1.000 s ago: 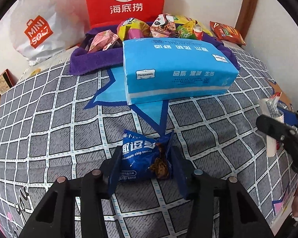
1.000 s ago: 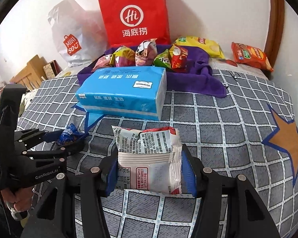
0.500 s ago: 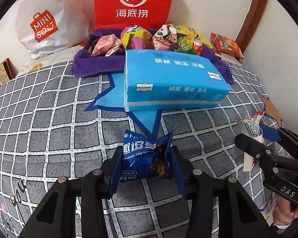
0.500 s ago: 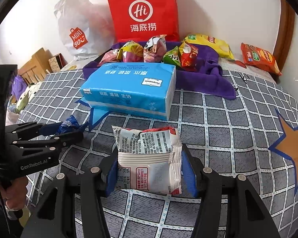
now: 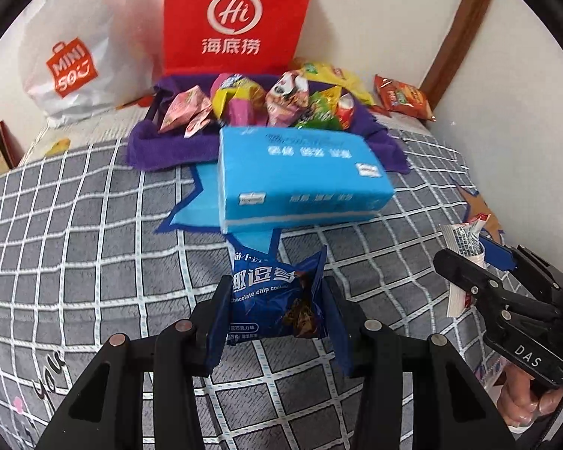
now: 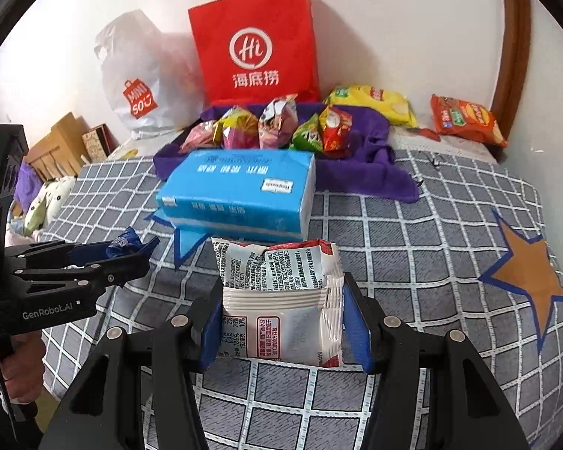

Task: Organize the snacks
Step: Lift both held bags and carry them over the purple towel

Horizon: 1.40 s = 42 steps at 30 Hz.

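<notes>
**Lifting two snack packs off the bed – both grippers loaded**

Holding, L side: left gripper (image 5: 274,318) pinches a dark blue cookie packet (image 5: 276,302) btwn its blue pads; glossy crinkled foil, pillow shape, "Chocolate chip" print. Same gripper seen from R cam (image 6: 131,249), packet just a crumpled blue tuft at the tips (image 6: 122,243).

R side: right gripper (image 6: 281,322) pinches a white snack pack (image 6: 281,300) – flat, rectangular, crimped seam ridges, red trim, dense printed text. From L cam the gripper (image 5: 465,262) shows edge-on w/ the pack sticking up thin (image 5: 463,247).

Vs earlier frames:
- Both packets sit higher over the blanket (image 5: 94,243); L one esp. – more of the grid shows beneath it.
- L view has tipped up: more wall, red bag (image 5: 236,18) fuller in frame.
- Grips unchanged, packets not slipped in the pads.
- Nothing on the bed has shifted.

Materials/shapes:
- Blanket: grey fleece, fuzzy nap, white grid lines, blue star under the tissue pack, orange star (image 6: 525,273) w/ blue edge at R.
- Tissue pack (image 5: 300,176): bright blue plastic wrap, brick-shaped, slightly soft corners, white band at base.
- Purple cloth (image 6: 356,172): plush, rumpled, lying behind the tissue pack; on it a cluster of puffy foil snack bags (image 6: 277,123) – pink, yellow, green, red.
- Yellow chip bag (image 6: 375,103) and orange chip bag (image 6: 465,118) lie flat nr the wall.
- Red bag: stiff paper, white cord handles. White plastic bag (image 5: 75,56) beside it, soft, creased.
</notes>
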Each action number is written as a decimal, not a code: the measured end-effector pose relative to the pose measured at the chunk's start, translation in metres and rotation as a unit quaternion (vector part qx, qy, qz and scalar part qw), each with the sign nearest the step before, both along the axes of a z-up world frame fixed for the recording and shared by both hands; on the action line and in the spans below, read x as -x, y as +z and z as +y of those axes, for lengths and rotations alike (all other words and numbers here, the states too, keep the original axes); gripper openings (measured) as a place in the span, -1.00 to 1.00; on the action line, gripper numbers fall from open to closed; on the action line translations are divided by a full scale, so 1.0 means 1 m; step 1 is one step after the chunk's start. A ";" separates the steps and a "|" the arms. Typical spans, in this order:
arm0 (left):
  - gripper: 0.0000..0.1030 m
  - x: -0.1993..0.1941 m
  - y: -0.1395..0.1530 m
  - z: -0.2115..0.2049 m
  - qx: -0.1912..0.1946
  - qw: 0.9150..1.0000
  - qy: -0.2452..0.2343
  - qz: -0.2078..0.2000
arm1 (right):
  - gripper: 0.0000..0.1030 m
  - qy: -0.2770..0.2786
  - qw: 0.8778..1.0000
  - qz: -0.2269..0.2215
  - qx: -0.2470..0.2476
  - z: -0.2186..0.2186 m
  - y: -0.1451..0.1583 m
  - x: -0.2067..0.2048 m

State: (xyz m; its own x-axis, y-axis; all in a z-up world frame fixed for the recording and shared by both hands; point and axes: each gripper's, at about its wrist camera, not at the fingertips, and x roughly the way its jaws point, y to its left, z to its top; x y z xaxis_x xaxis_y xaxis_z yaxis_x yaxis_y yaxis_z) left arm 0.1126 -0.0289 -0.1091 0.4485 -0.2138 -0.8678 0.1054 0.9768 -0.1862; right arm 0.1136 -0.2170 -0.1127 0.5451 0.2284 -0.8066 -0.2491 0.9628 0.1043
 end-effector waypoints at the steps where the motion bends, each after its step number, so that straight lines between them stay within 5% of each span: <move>1: -0.15 -0.001 0.003 0.000 0.002 1.000 -0.003 0.000 | 0.08 -0.003 1.000 -0.002 0.000 0.000 0.002 0.000; 25: -0.15 -0.068 0.092 0.006 0.003 0.997 -0.028 -0.065 | 0.08 -0.052 0.997 -0.065 -0.002 0.008 0.087 -0.049; 42: -0.15 -0.153 0.085 0.025 0.010 0.998 -0.010 -0.063 | 0.08 -0.047 0.996 -0.071 0.003 0.020 0.092 -0.141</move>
State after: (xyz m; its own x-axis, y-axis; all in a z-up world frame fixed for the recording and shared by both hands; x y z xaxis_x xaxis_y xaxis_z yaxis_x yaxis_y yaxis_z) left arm 0.2651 -0.0036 -0.0239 0.5485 -0.2417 -0.8005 0.1495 0.9702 -0.1905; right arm 0.2545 -0.1974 -0.0208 0.6719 0.1670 -0.7216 -0.1700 0.9830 0.0693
